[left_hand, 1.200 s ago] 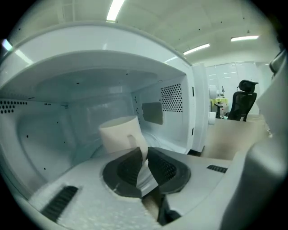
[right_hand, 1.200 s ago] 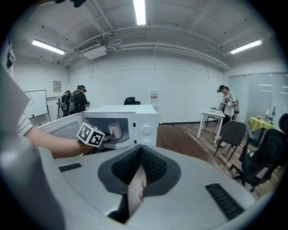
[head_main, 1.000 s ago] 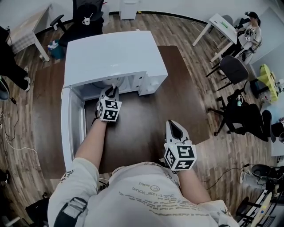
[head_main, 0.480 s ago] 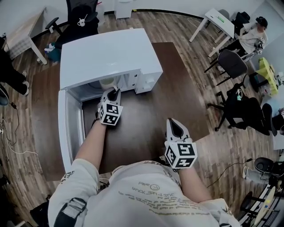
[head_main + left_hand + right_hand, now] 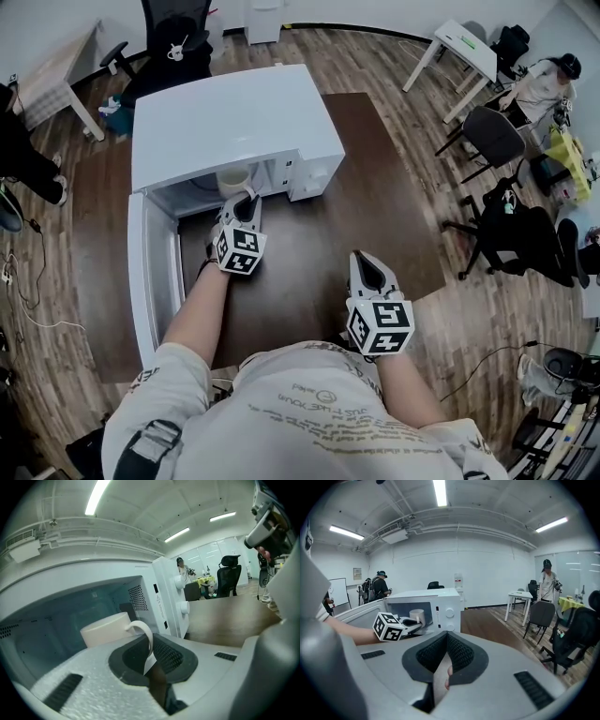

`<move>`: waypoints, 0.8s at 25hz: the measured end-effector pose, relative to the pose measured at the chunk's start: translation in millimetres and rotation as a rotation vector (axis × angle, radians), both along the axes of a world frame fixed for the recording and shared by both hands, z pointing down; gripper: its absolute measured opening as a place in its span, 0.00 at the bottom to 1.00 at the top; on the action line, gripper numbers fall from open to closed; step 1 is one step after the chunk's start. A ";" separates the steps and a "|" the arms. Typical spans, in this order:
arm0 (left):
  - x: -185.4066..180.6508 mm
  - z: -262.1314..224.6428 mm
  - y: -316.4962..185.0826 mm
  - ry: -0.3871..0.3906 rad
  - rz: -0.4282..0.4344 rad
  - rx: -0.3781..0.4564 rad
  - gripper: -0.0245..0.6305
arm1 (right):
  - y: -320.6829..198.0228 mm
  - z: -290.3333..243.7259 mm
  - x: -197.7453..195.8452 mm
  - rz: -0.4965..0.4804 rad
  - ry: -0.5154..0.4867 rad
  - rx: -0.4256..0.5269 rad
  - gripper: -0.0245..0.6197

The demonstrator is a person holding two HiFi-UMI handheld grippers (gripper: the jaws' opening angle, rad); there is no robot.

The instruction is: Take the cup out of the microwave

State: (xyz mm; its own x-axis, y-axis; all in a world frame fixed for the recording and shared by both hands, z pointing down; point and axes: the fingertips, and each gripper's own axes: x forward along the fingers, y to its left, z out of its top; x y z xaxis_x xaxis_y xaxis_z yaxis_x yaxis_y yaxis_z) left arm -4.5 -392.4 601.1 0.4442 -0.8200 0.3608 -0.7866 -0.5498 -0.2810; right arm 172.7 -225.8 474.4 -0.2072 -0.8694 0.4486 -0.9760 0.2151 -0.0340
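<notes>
While the white microwave (image 5: 234, 117) stands on the brown table (image 5: 309, 244) with its door (image 5: 155, 272) swung open at left, the cream cup (image 5: 232, 180) sits just inside. The left gripper (image 5: 246, 202), its jaws just closing, seemingly pinches the handle (image 5: 145, 632). The right gripper (image 5: 364, 267) hovers closed and empty at lower right.

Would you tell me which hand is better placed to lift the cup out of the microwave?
Left. The left claw has just been closing on the handle of the cup, at the mouth of the open microwave. The right claw sits shut over the table, away from the microwave.
</notes>
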 end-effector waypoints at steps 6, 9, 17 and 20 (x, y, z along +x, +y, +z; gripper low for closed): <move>5.0 -21.9 16.7 0.027 0.008 0.020 0.10 | -1.7 0.7 -6.0 -0.013 -0.023 0.010 0.06; 7.5 -31.2 31.5 0.045 0.014 0.025 0.10 | -1.4 -0.4 -11.4 -0.026 -0.038 0.014 0.06; 20.7 -54.6 85.2 0.106 0.038 0.018 0.10 | -7.1 1.3 -23.4 -0.039 -0.087 0.029 0.06; 28.3 -58.5 107.1 0.115 0.050 -0.005 0.10 | -8.2 1.9 -27.7 -0.033 -0.107 0.037 0.06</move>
